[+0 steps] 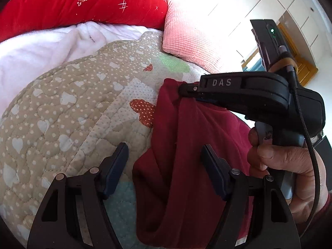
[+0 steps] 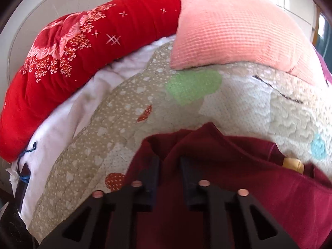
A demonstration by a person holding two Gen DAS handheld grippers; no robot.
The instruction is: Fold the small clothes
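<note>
Right claw [image 2: 169,171] was clamped on maroon garment [image 1: 186,145], left claw [image 1: 164,166] apart; probably should've pinched the 6 o'clock hem.

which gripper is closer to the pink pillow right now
Right. The right gripper, shut on the dark red garment, is held up just below the pink pillow. The left gripper hangs open farther back, lower down by the garment.
</note>
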